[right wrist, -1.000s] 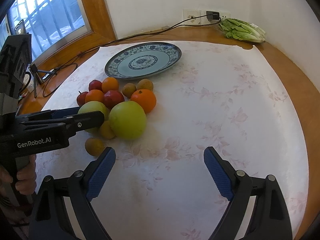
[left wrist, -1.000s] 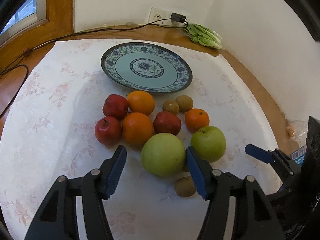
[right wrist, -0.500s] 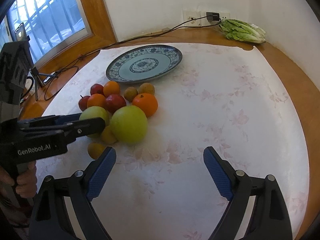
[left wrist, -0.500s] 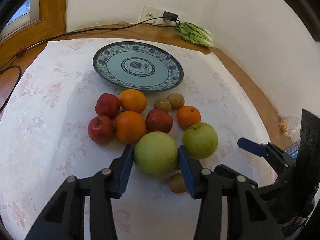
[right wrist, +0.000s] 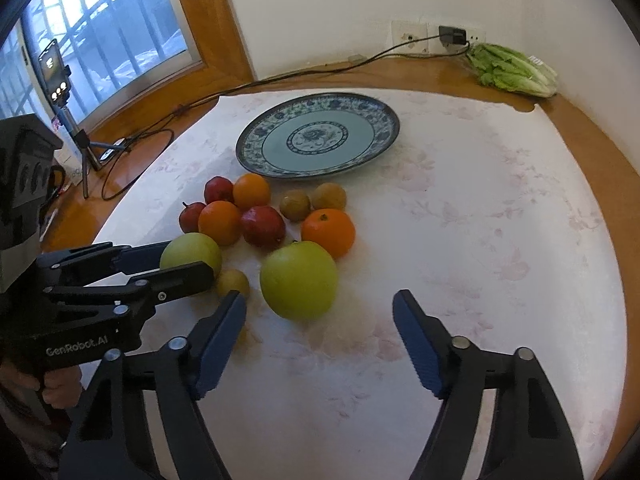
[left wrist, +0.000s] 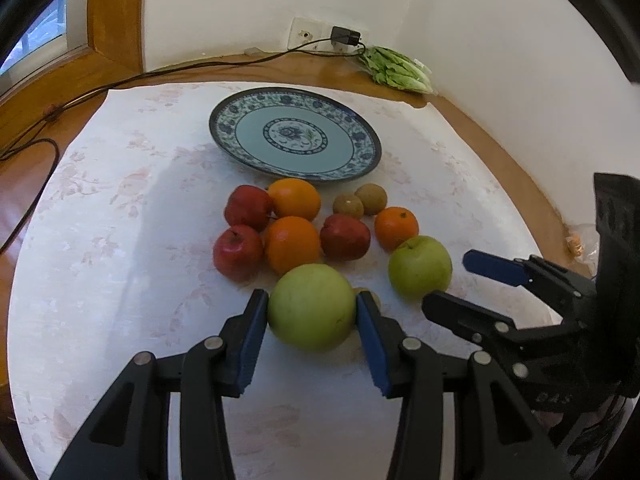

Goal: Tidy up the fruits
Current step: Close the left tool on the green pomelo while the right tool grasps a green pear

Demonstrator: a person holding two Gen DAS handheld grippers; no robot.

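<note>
A pile of fruit lies on the white cloth in front of a blue patterned plate (left wrist: 362, 136). My left gripper (left wrist: 311, 312) is shut on a large green apple (left wrist: 310, 306), its blue pads against both sides; this apple also shows in the right wrist view (right wrist: 191, 252). A second green apple (left wrist: 420, 266) lies to its right, in front of my right gripper (right wrist: 320, 312), which is open and empty just short of it (right wrist: 298, 280). Behind are red apples (left wrist: 238, 252), oranges (left wrist: 292, 244) and small brown kiwis (left wrist: 370, 199). A small yellowish fruit (right wrist: 233, 282) is partly hidden.
The plate (right wrist: 384, 136) is bare. A bag of lettuce (left wrist: 396, 70) and a plugged-in charger with cable (left wrist: 346, 36) sit by the back wall. A phone on a tripod (right wrist: 60, 80) stands by the window at the left. Wooden table rim surrounds the cloth.
My left gripper moved forward around the large green apple and closed its pads onto it. My right gripper moved closer to the second green apple, still open.
</note>
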